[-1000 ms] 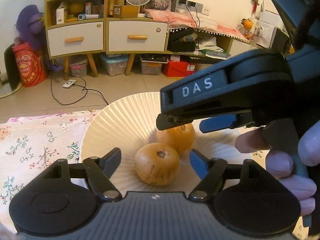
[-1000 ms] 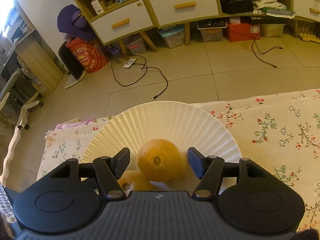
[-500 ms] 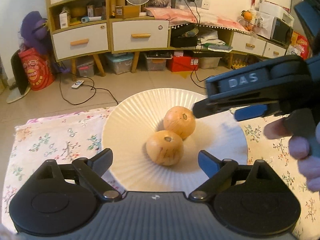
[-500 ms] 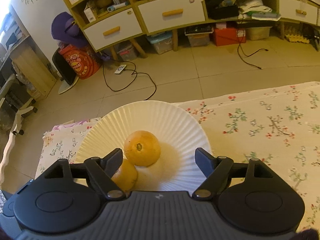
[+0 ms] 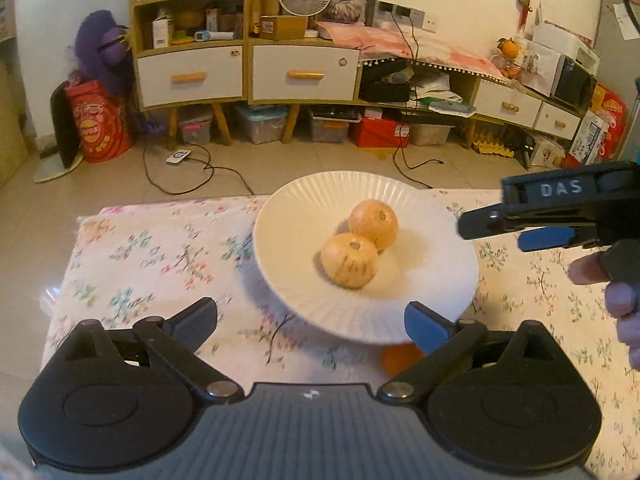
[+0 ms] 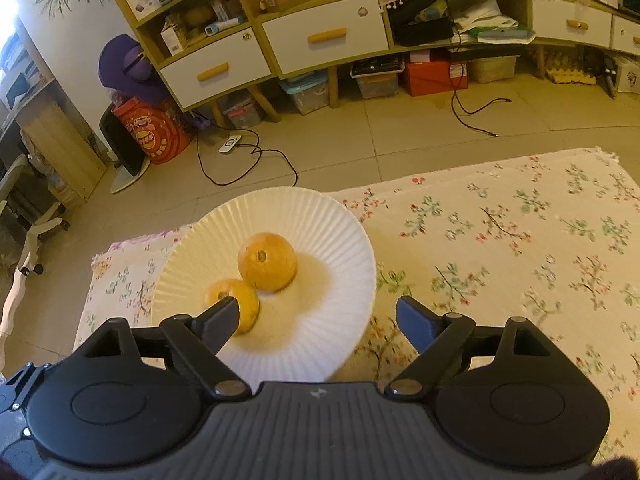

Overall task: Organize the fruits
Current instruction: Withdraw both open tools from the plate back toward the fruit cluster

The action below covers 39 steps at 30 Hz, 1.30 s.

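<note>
A round white fluted paper plate (image 5: 288,236) rests on the bench, which is covered by a cream cloth printed with small flowers (image 5: 160,256). Two round orange-yellow fruits lie on the plate, touching each other: the nearer fruit (image 5: 349,260) sits toward the plate's middle and the farther fruit (image 5: 374,223) just behind it. The left gripper (image 5: 310,316), black with one blue-tipped finger, hangs over the plate's near edge; its jaws are spread wide and opening, with nothing between them. The right gripper (image 6: 316,314) hangs over the plate's near right part, its jaws likewise spread and opening, pinching nothing; its left finger (image 6: 222,316) overlaps the nearer fruit in the right wrist view, and whether they touch cannot be told. Something small and orange (image 5: 400,358) shows under the left gripper's blue finger, mostly hidden. Bare fingers (image 5: 620,292) hold the right gripper's handle at the right edge of the left wrist view.
</note>
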Motion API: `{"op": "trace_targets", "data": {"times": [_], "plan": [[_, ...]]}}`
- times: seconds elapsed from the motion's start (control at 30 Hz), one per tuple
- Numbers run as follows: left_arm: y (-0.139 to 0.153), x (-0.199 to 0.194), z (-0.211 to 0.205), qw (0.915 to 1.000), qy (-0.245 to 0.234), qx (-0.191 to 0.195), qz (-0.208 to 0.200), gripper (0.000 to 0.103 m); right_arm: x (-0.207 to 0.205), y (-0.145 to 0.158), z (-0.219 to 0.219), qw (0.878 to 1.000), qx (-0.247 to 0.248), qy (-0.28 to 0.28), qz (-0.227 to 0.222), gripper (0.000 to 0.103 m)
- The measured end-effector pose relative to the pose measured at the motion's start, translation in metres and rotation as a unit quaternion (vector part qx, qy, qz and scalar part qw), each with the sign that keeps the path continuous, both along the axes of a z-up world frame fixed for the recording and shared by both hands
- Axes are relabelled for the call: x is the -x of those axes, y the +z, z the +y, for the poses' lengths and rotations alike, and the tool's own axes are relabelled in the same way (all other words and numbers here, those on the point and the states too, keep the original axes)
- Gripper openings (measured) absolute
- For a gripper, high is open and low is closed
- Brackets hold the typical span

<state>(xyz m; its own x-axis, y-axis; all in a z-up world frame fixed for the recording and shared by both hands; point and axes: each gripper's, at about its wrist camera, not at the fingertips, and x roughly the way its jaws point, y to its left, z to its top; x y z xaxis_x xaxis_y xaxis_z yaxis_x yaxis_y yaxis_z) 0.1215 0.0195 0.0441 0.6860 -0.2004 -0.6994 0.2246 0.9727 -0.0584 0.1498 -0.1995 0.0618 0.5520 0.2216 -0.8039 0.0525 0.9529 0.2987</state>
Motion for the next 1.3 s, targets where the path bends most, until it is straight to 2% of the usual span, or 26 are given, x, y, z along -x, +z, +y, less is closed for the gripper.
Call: {"op": "trace_targets", "data": {"times": [0.67, 0.97, 1.3], "plan": [[0.01, 0.064, 0.028, 0.9996, 0.024, -0.014, -0.002, 0.084, 0.062, 0.01, -0.015, 1.0, 0.01, 0.006, 0.001, 0.09], [0.005, 0.084, 0.036, 0.9994, 0.019, -0.027, 0.011, 0.084, 0.088, 0.007, -0.01, 0.999, 0.015, 0.04, 0.006, 0.092], [-0.001, 0.108, 0.049, 0.9997, 0.007, -0.02, 0.015, 0.084, 0.108, 0.005, -0.002, 0.996, 0.034, 0.08, -0.013, 0.095]]}}
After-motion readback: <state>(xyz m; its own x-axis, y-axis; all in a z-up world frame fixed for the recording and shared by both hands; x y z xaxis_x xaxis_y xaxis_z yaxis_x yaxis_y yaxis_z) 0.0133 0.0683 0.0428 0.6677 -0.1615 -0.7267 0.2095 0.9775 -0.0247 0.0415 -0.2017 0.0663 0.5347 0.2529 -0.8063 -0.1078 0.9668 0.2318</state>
